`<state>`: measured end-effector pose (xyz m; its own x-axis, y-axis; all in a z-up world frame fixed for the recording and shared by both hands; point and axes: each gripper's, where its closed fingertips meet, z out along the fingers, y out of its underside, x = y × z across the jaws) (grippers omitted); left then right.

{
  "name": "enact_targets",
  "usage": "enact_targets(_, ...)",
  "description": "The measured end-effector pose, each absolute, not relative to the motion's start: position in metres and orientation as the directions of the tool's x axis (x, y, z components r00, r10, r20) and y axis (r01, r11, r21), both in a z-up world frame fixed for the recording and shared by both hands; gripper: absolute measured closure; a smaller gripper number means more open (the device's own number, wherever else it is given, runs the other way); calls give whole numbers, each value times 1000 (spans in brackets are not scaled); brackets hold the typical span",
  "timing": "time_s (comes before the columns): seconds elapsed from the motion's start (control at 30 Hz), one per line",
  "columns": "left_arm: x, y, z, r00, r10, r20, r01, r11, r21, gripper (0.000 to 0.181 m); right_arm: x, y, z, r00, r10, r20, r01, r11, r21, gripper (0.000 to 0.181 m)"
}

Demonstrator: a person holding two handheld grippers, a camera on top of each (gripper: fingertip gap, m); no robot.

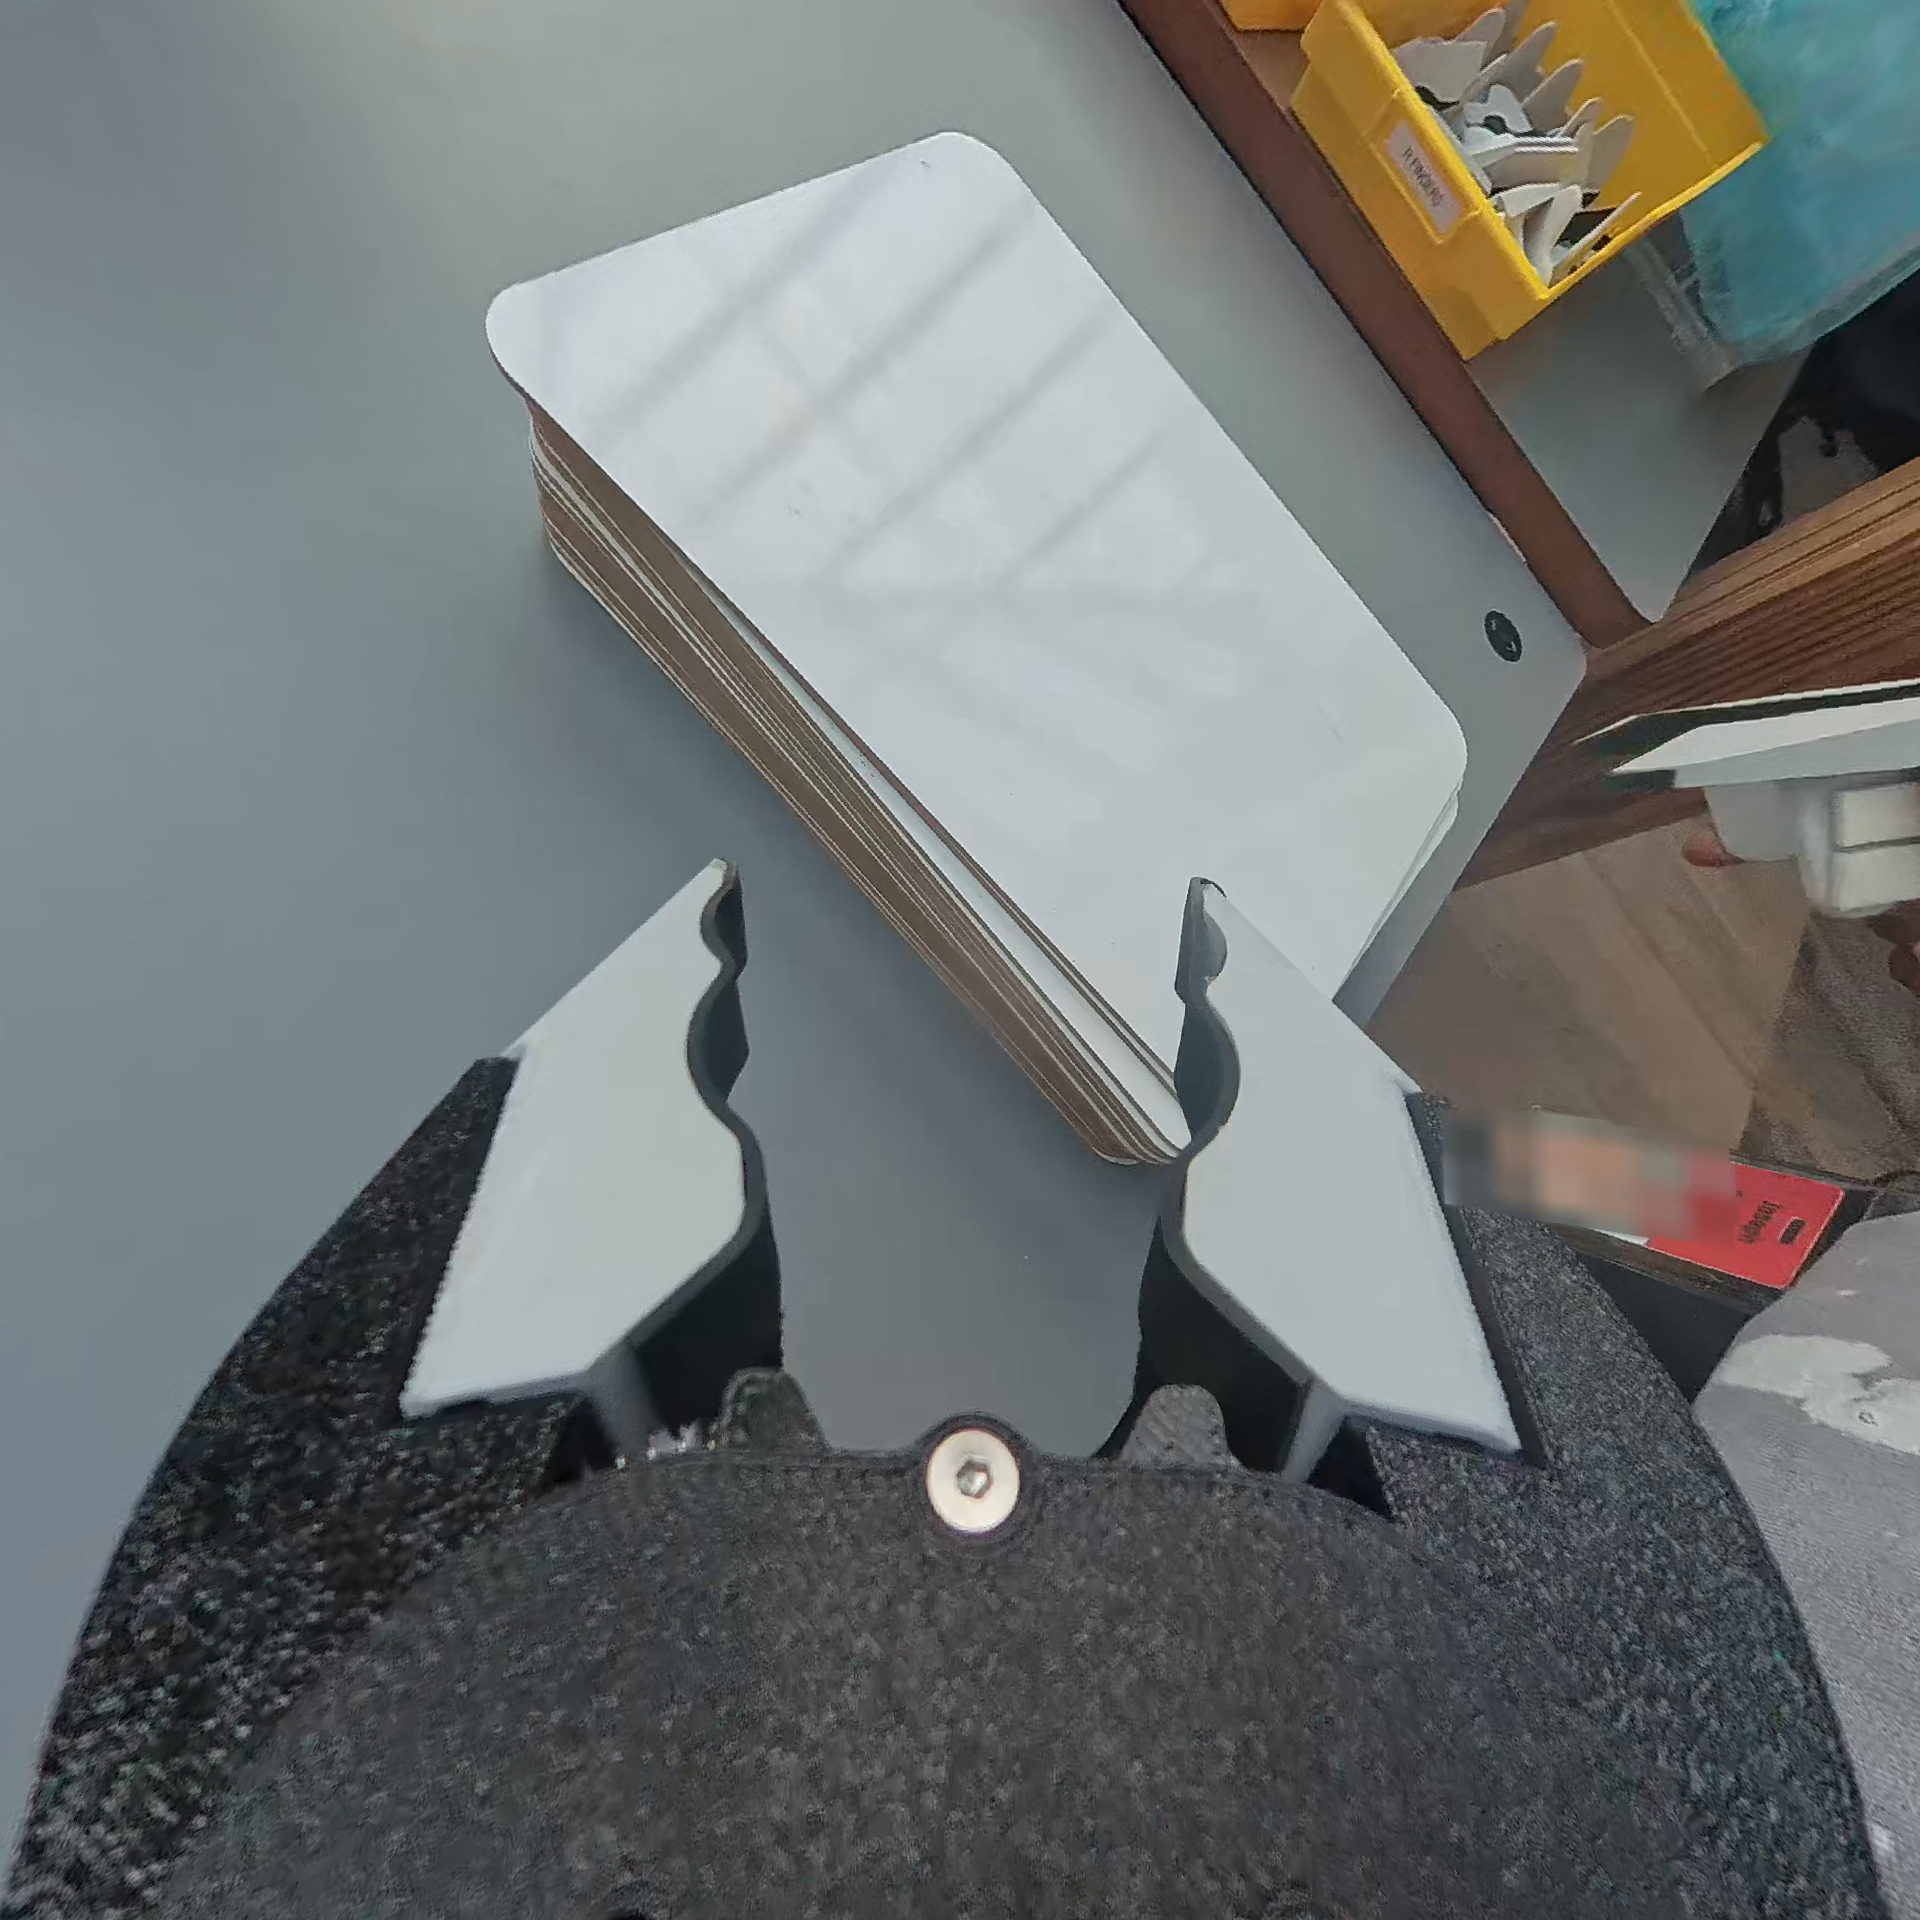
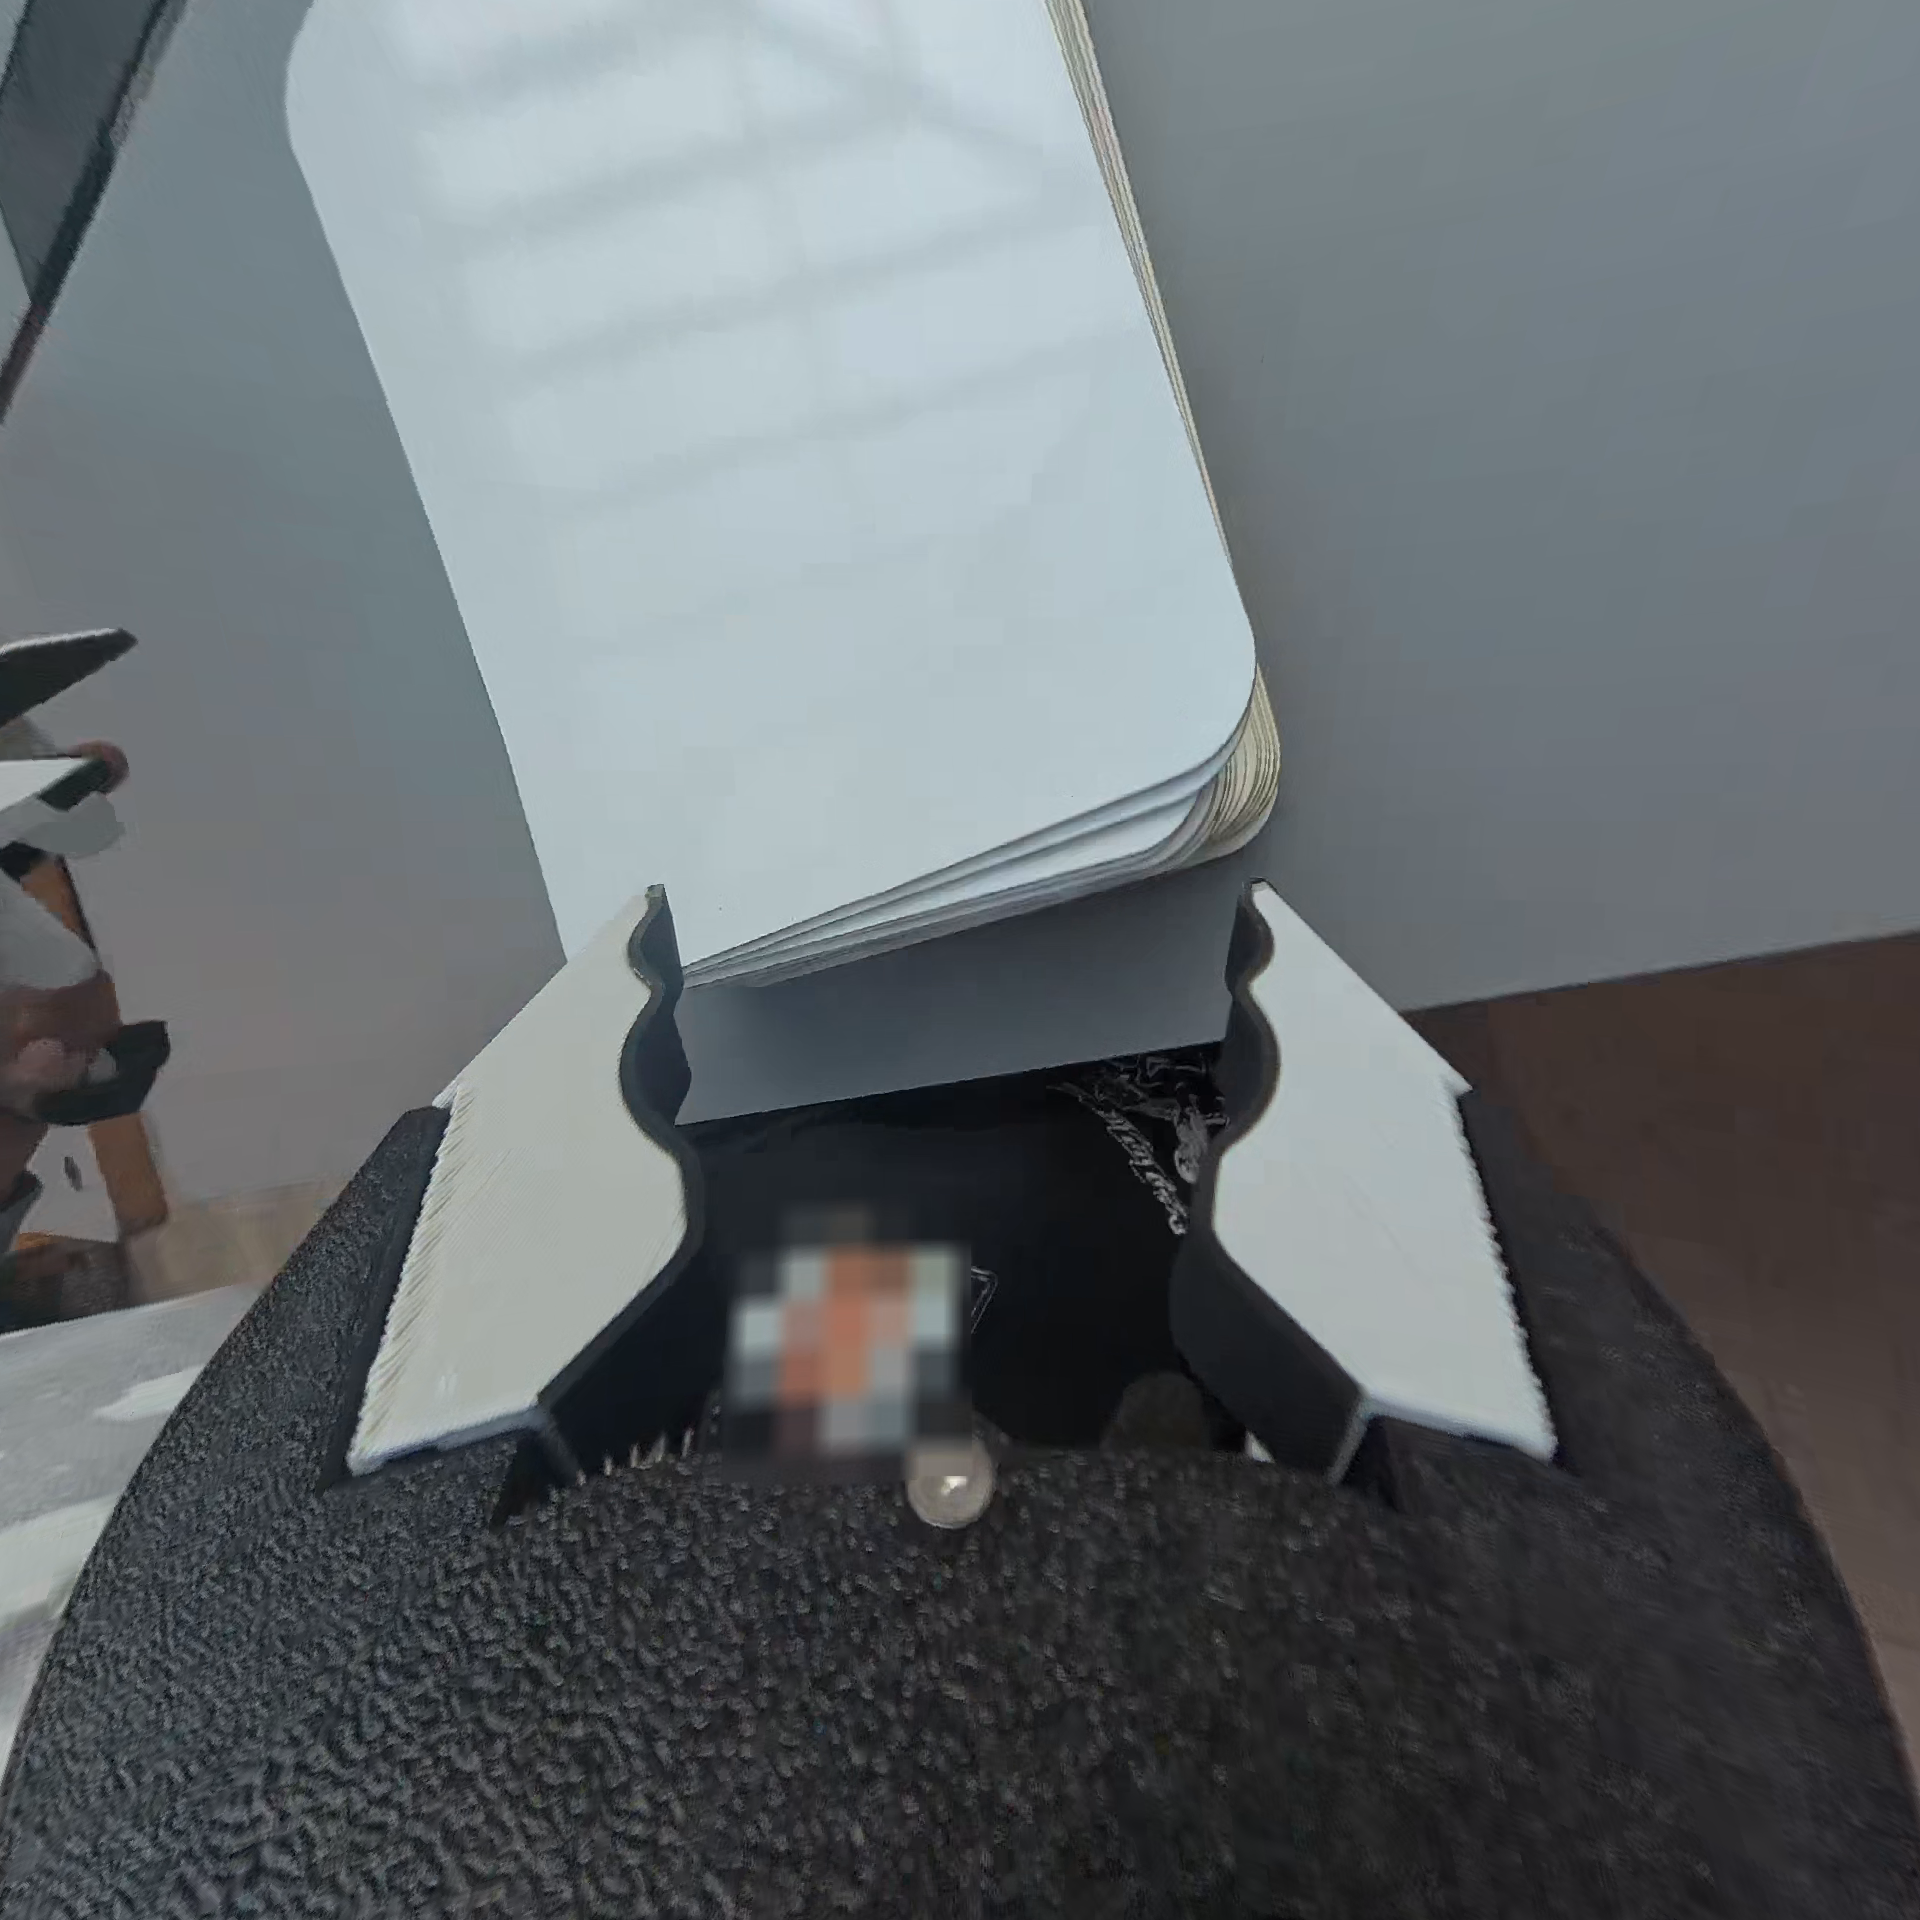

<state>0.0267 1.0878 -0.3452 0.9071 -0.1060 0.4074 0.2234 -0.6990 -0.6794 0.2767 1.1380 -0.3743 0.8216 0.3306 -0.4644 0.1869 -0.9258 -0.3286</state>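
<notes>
Your left gripper (image 1: 961, 894) hangs spread and empty just beside the stack of white boards (image 1: 935, 540) lying on the grey counter (image 1: 260, 520). Your right gripper (image 2: 951, 904) is spread too, its fingers astride the stack's near end, apparently not touching; nothing is lifted.

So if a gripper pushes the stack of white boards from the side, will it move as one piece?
Probably not: the stack of white boards has uneven edges, so layers may slide. Glossy tops look slippery. The boards seem stiff.
</notes>
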Motion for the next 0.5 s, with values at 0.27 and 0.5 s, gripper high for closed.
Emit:
enact_targets(0.27,64,1128,-402,798,87,597,430,-776,-462,84,243,1194,-397,548,716,-432,653,-690,-313,59)
enact_targets(0.5,118,1092,-411,836,106,538,362,-844,-396,85,257,1161,-413,449,782,-433,767,-586,-261,56)
